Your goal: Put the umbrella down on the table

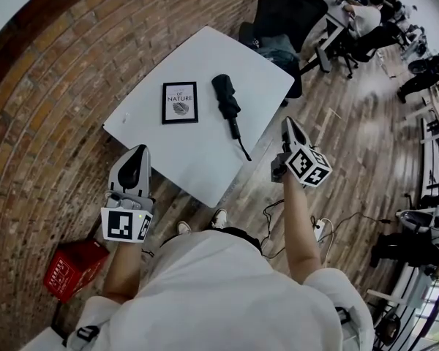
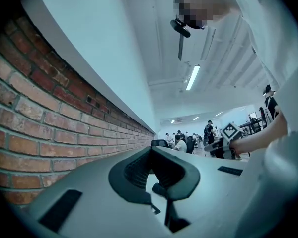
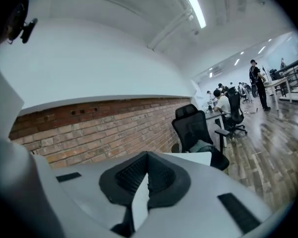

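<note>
- A brick wall (image 1: 51,86) runs close along the table's (image 1: 205,57) left side. Only a narrow strip of floor lies between them.
- A red box (image 1: 73,269) stands on the floor off the table's near-left corner, by the wall and beside the person's left arm.
- The left gripper (image 1: 137,151) is raised at the table's near-left edge. Its jaws are together at the tips with nothing between them, and its own view (image 2: 150,150) looks out over the tabletop.
- A framed picture (image 1: 180,102) lies flat on the left half of the table, clear of every edge.
- The umbrella (image 1: 225,101) is folded and black. It lies flat on the table just right of the frame and apart from it, with no gripper touching it. Its handle points to the near side, and its thin strap trails out to the table's right edge.
- The table's near corner is bare white surface.
- The right gripper (image 1: 289,124) is raised just off the table's right edge, over the wooden floor (image 1: 351,123). Its jaws are closed and empty (image 3: 148,155).
- A black office chair (image 1: 285,9) stands against the table's far-right corner, blocking that side.
- A cable and a power strip (image 1: 318,229) lie on the floor right of the table's near corner.
- Far right of the table, people sit at desks (image 1: 366,13), with open floor between them and the table.
</note>
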`<state>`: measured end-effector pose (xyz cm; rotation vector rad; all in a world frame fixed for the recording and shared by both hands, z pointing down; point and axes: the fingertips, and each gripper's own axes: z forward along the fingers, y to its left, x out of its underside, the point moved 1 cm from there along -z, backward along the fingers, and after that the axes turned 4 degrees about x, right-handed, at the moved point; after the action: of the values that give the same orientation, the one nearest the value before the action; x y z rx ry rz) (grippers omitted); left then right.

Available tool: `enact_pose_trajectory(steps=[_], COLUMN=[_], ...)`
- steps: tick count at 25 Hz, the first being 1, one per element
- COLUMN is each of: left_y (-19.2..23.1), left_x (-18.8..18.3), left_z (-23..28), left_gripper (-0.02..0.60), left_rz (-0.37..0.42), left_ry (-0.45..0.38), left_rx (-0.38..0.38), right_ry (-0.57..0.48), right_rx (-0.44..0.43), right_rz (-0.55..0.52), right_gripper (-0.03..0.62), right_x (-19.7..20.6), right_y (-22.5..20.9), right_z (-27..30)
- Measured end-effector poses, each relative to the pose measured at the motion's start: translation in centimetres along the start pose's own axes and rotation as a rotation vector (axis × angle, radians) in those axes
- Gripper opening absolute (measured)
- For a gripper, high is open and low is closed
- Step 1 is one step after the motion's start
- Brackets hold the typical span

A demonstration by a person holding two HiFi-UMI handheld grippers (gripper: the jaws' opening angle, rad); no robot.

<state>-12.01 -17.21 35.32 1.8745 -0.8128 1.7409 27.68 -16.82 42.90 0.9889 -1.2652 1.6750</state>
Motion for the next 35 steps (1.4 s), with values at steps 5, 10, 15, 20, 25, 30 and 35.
enact_pose_trajectory(steps=[5,10,15,20,25,30,35], left_y=[0.5,1.3,1.9,2.3,1.8,0.9,-0.1], left_x=[-0.7,-1.6,-2.3,-1.9,-2.1,-2.3,-2.5], left_z=[0.6,0.9,0.8,0.4,-0.5,-1.4,-1.2], left_gripper=[0.023,0.023,0.023,0.023,0.023,0.023,0.023], left_rz=[0.015,0.035,0.043,0.038,0.03,0.03,0.031], left_ry=[-0.017,-0.038,-0.045,-0.042,-0.055,-0.045,-0.047], left_rx=[-0.017,-0.053,-0.093,-0.128,-0.17,-0.192,-0.203], right_ry=[-0.16,-0.294,-0.36,-0.36,-0.323,-0.326,-0.308], right_rx=[-0.068,-0.102,-0.062,0.015,0.063,0.042,-0.007], right_rz=[-0.015,-0.2,-0.354,-0.394,-0.351,-0.355,-0.36], right_gripper=[0.021,0.021,0.021,0.021,0.021,0.021,0.021], right_x=[-8.5,-14.5,-16.0,-13.9,-11.2,-11.9,-11.6], right_y=[1.3,3.1,2.7,1.7,1.0,0.7,1.5], right_z=[-2.9,-6.9,-11.2,-15.3,-17.9,-17.5,-16.1])
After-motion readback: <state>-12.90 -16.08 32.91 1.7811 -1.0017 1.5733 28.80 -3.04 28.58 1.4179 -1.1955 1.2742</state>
